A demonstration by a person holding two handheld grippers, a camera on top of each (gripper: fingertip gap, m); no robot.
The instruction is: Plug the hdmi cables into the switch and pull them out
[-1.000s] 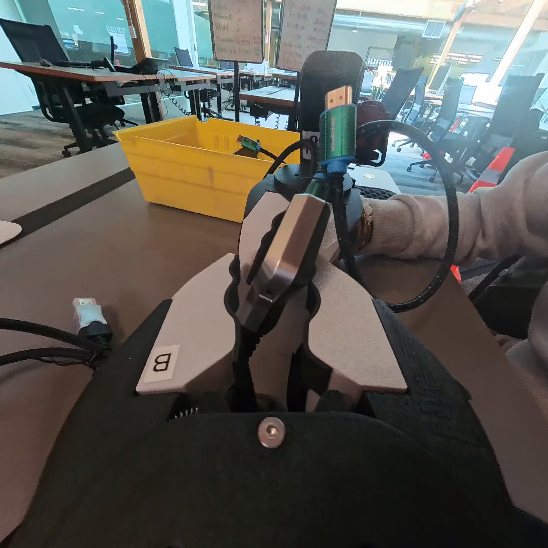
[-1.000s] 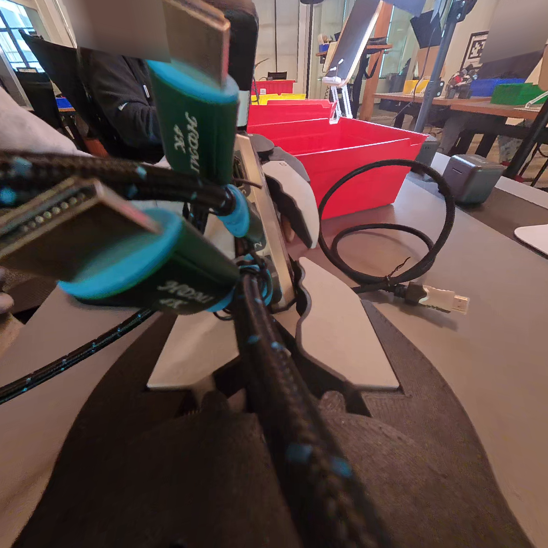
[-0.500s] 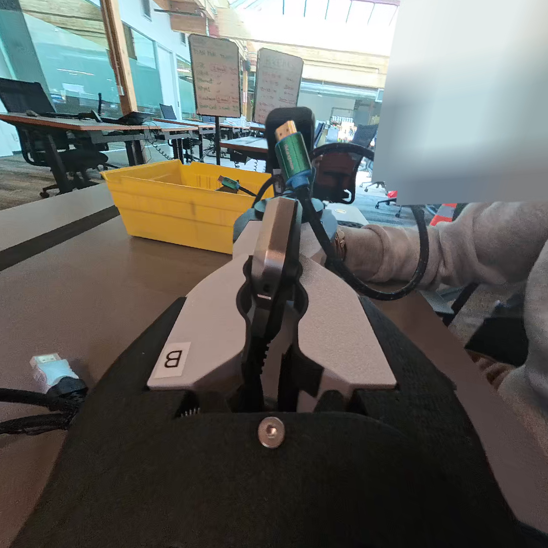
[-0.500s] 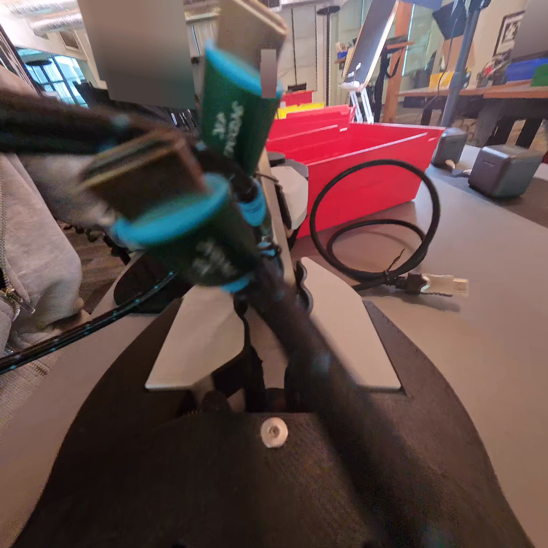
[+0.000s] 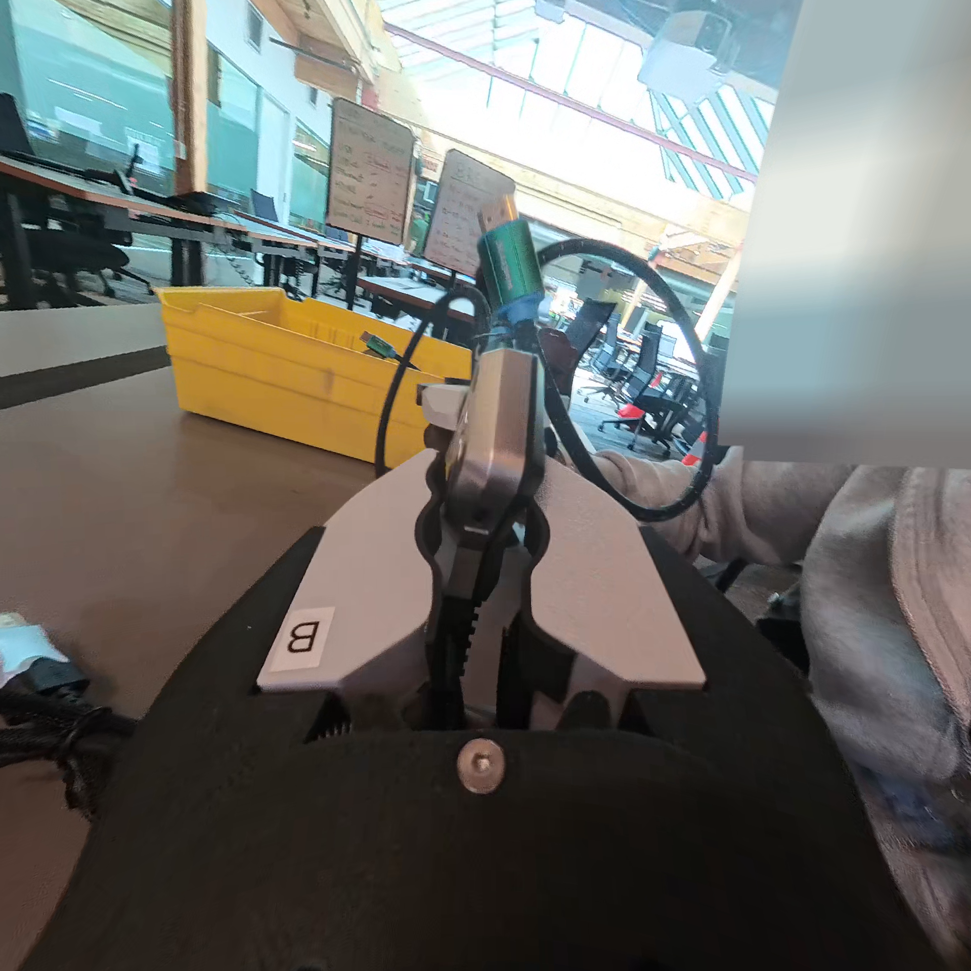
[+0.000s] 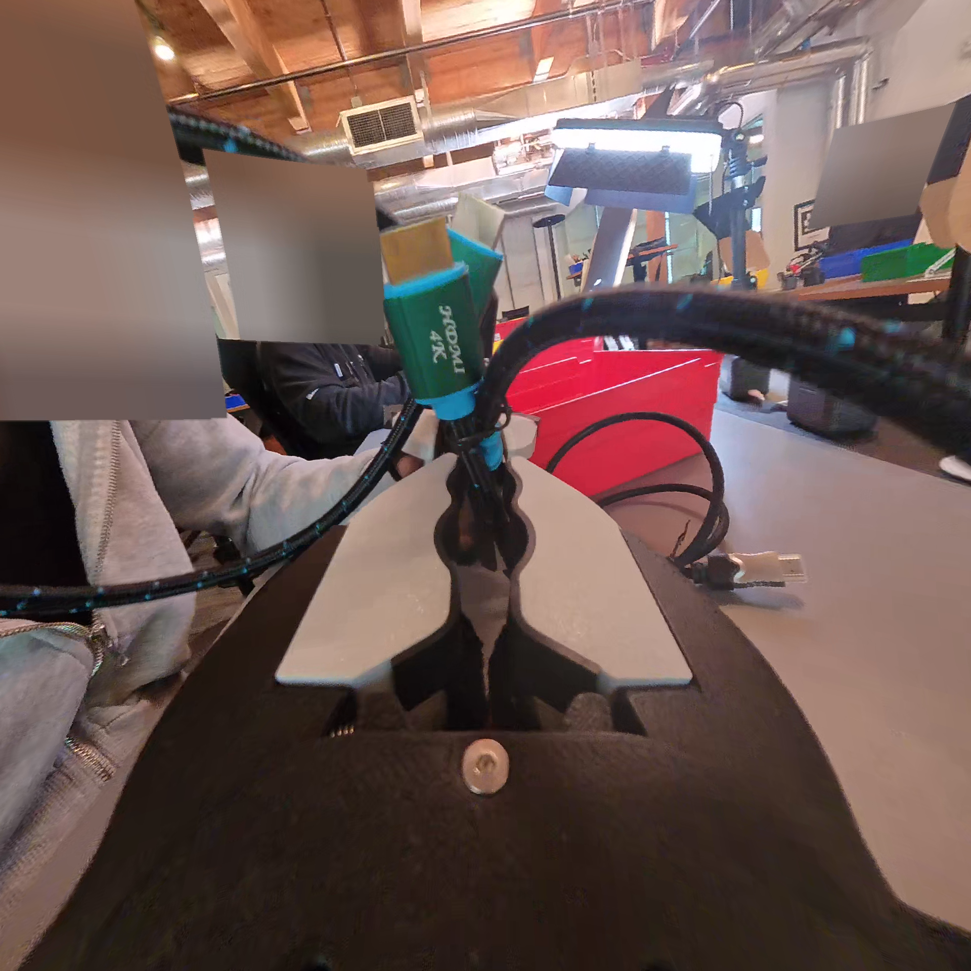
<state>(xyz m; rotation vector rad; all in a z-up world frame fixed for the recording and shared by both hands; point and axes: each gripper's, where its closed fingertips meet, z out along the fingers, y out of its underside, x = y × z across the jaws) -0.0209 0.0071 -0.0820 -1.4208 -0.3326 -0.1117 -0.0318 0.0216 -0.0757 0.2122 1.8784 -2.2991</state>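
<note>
My left gripper [image 5: 486, 467] is shut on the grey metal switch [image 5: 494, 436] and holds it on edge above the table. My right gripper [image 6: 481, 473] is shut on a bundle of black braided HDMI cable [image 6: 483, 462]. A green plug [image 6: 436, 341] with a gold tip stands upright above its fingers, and a second green plug [image 6: 475, 262] sits behind it. In the left wrist view one green plug [image 5: 507, 260] rises just behind the switch and the cable [image 5: 699, 378] loops to the right. The switch is hidden in the right wrist view.
A yellow bin [image 5: 273, 368] holds another green plug [image 5: 375, 344]. A red bin [image 6: 604, 389] stands behind a coiled black cable with a white plug [image 6: 756, 567], which also lies at the left [image 5: 26, 657]. A person's grey sleeve [image 5: 788, 504] is at the right.
Both grippers have tilted upward, so more ceiling shows. The switch has turned nearly edge-on in my left gripper. The green plugs have swung from sideways to upright above my right gripper.
</note>
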